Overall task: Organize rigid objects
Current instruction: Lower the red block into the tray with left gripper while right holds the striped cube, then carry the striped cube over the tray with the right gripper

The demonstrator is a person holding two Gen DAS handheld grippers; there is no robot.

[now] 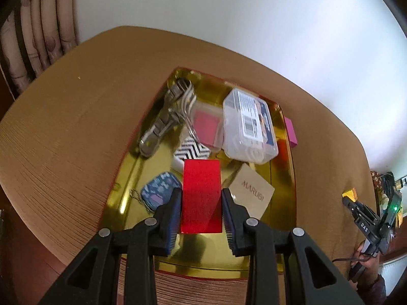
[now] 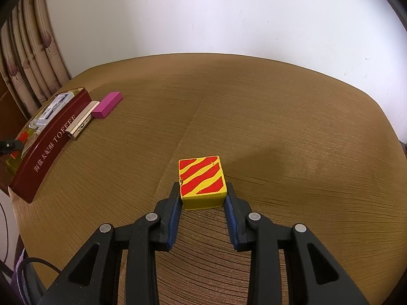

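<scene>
My left gripper (image 1: 202, 195) is shut on a flat red block (image 1: 202, 193), held above the gold tin tray (image 1: 285, 218). In the tray lie a clear plastic case (image 1: 250, 127), a clear box with a red insert (image 1: 207, 128), a zigzag-patterned box (image 1: 192, 151), a metal tool (image 1: 162, 122), a blue patterned tag (image 1: 159, 188) and a beige card (image 1: 251, 193). My right gripper (image 2: 203, 190) is shut on a yellow cube with red stripes (image 2: 202, 180) resting on the brown table (image 2: 279, 127). In the right wrist view the tray (image 2: 45, 147) shows its dark red side at far left.
A pink block (image 2: 106, 104) and a cream and gold box (image 2: 81, 124) lie on the table just outside the tray. The pink block (image 1: 291, 131) also shows past the tray's far right edge. Curtains (image 1: 38, 30) hang behind the table's left side, and a white wall stands behind it.
</scene>
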